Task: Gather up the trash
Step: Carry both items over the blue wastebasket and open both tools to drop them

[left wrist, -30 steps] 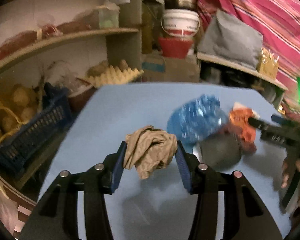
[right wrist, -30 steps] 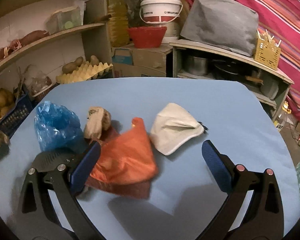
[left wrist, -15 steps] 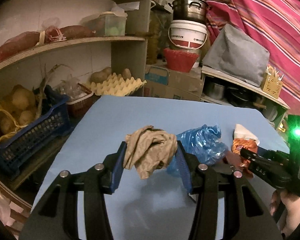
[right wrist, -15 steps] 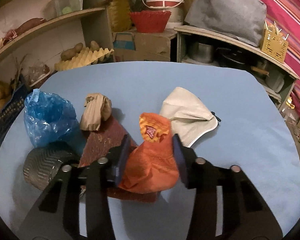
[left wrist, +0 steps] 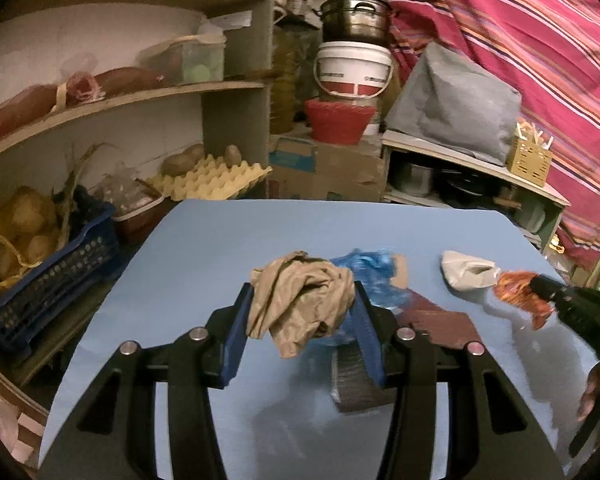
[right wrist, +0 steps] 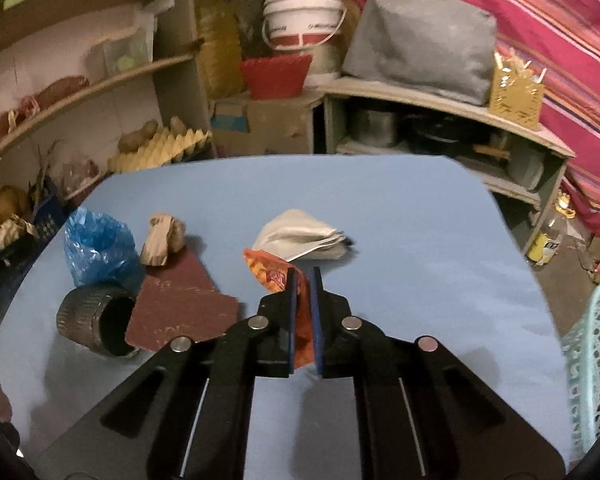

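Note:
My left gripper is shut on a crumpled brown paper wad and holds it above the blue table. My right gripper is shut on an orange snack wrapper, lifted off the table; the wrapper also shows in the left wrist view. On the table lie a blue plastic bag, a second brown paper wad, a white cloth mask, a dark red card sheet and a dark ribbed cup on its side.
A light turquoise perforated basket stands at the table's right edge. Shelves with potatoes, an egg tray and a blue crate lie left and behind. A low shelf with pots stands behind the table.
My right gripper closed on the orange wrapper and lifted it off the dark red sheet. My left gripper, still holding the paper wad, rose and drew back from the trash pile.

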The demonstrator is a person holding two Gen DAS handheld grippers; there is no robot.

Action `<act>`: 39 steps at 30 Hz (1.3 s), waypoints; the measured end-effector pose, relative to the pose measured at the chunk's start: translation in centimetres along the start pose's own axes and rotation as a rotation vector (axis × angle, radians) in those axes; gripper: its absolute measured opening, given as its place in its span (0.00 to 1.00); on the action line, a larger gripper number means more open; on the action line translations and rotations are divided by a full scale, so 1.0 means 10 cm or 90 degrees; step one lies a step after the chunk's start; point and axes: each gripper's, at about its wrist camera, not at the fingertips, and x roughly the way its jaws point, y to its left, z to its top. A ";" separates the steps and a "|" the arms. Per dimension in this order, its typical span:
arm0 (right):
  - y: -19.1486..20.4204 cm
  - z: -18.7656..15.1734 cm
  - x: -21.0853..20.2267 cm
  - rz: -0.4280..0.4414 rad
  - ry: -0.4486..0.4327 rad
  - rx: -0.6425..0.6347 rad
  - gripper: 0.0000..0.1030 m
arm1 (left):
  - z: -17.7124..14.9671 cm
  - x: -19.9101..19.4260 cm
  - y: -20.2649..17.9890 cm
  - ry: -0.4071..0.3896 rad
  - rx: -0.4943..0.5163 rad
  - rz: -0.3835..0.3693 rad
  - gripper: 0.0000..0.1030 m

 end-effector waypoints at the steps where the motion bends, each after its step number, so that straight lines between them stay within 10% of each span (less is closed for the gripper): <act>1: -0.05 0.00 -0.06 -0.001 -0.005 0.001 0.07 | -0.01 0.00 -0.05 0.000 0.006 -0.003 0.47; 39: -2.58 -0.56 -1.58 -0.121 -0.084 0.147 0.07 | -0.11 -0.25 -2.84 -0.005 0.114 -0.158 0.47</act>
